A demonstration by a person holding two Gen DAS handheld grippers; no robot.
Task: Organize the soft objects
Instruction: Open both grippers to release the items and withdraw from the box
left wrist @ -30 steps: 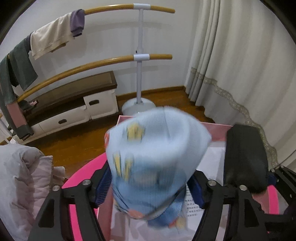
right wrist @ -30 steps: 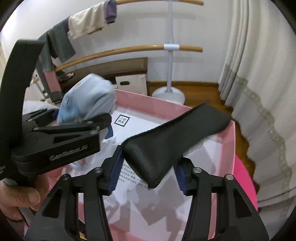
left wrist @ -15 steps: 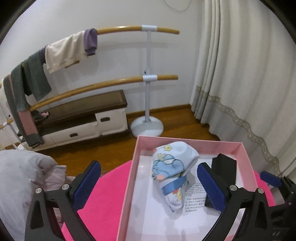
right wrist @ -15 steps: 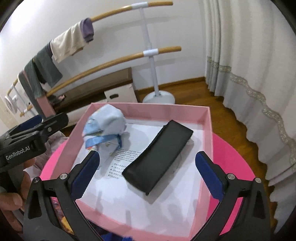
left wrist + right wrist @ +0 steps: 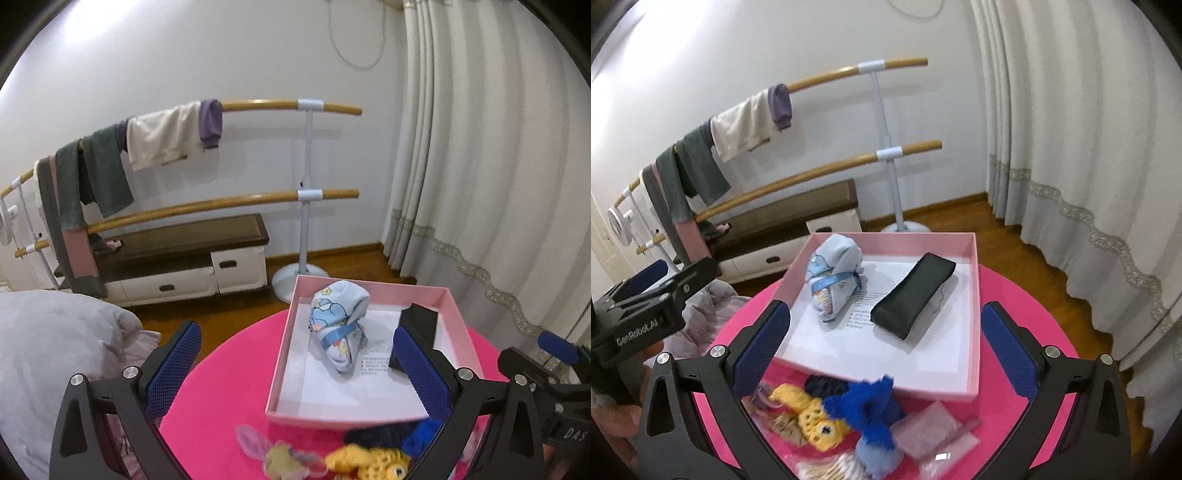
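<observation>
Pink box (image 5: 971,325) sits on a round bright pink table (image 5: 1027,306), ahead of both grippers. Inside it, on white paper, lie two soft things. One is a light blue cloth bundle (image 5: 834,280) with cartoon pictures and a blue ribbon around it. It lies on the left side of the box. The other is a black pouch (image 5: 912,291), long and flat, lying just to the right of the bundle. The two are close, but I cannot tell if they touch.

The right gripper (image 5: 886,343) hangs above the near edge of the box. Its blue pads (image 5: 761,343) stand wide apart and hold nothing. Right below it, on the table in front of the box, is a small heap of soft toys: a yellow knitted toy (image 5: 809,413), a bright blue knitted one (image 5: 868,410), and a pale pink bag (image 5: 934,432) beside them.

The left gripper (image 5: 295,369) is also spread wide and holds nothing. From its camera the box (image 5: 284,354) is ahead and a bit to the right, with the bundle (image 5: 338,325) in the middle and the pouch (image 5: 419,325) partly hidden behind the right pad. The yellow toy (image 5: 365,461) lies near its bottom edge.

Far behind the table stand a wooden rail (image 5: 258,107) with clothes hung on it, a low bench (image 5: 177,243) and a long white curtain (image 5: 491,184).
</observation>
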